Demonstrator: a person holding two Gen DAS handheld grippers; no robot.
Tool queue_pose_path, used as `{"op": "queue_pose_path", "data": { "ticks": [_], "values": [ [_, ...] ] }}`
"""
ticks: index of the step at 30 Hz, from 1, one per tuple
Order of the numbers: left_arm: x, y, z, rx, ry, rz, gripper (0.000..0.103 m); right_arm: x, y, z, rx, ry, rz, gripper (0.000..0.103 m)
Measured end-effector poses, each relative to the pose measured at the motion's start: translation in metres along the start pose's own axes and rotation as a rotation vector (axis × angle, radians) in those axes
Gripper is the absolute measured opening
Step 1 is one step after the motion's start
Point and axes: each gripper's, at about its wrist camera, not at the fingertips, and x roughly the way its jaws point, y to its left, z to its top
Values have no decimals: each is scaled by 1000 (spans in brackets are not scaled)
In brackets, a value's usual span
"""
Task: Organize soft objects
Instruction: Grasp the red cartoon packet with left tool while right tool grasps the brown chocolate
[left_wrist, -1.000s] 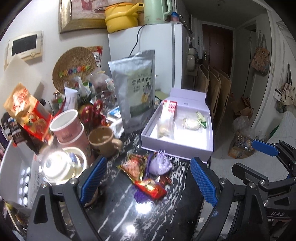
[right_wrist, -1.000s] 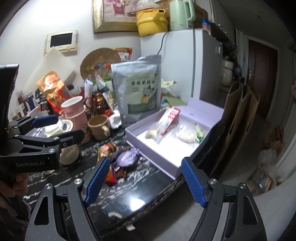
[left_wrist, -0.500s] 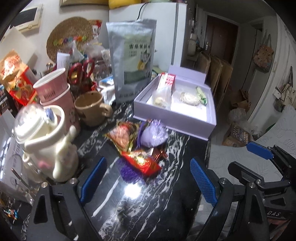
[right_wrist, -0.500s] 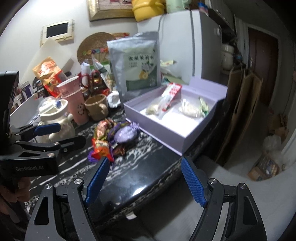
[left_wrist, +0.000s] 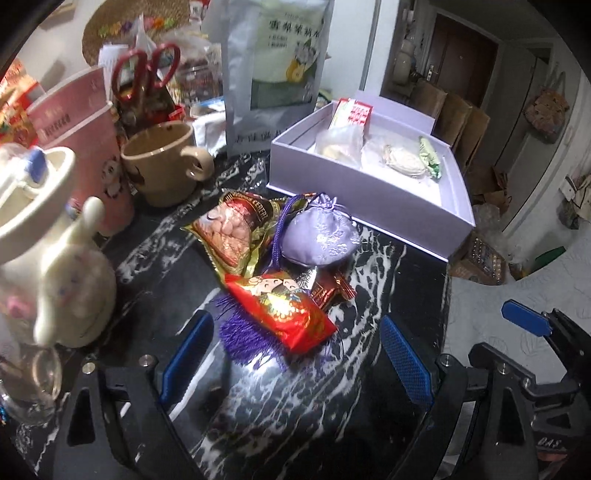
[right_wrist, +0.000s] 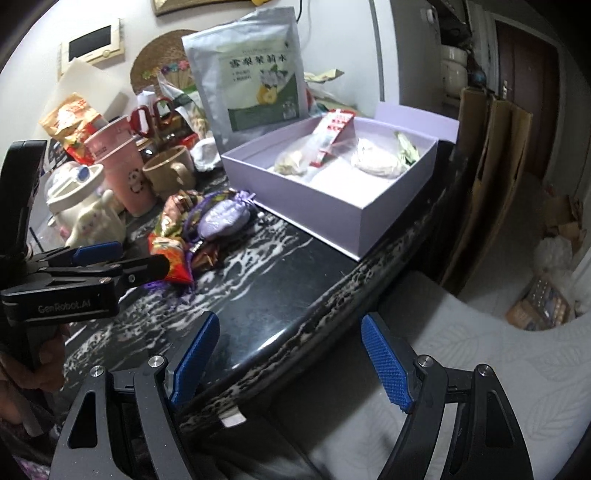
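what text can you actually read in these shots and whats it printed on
"GenRobot.AI" on the body of the left gripper, seen from the right wrist view.
"DAS" on the body of the right gripper, partly cut off, so uncertain.
Silver standing pouch: large Chinese characters, too blurred to quote with confidence; its smaller lines are unreadable.
Red snack packet, peanut packet and pink cups: print too blurred to read.

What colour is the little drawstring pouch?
Pale purple with a shiny flower pattern; the left wrist view shows it best.
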Motion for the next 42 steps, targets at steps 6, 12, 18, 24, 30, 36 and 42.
{"op": "queue_pose_path", "data": {
  "ticks": [6,12,18,24,30,36,42],
  "values": [
    [22,5,6,-33,50,-36,92,13,-3,6,-17,14,-1,80],
    [35,10,9,-50,70,-33,63,23,-6,12,-4,25,1,80],
    [34,15,7,-59,74,-55,36,31,-5,14,-5,40,7,80],
    [16,26,5,-66,57,-58,33,40,2,20,-2,42,31,80],
    [-4,43,-6,-74,48,-33,33,49,21,26,-41,49,74,80],
    [-11,64,-18,-106,47,23,33,64,45,33,-98,66,112,80],
    [-14,83,-26,-137,52,25,33,85,63,44,-149,76,117,73]
  ]
}}
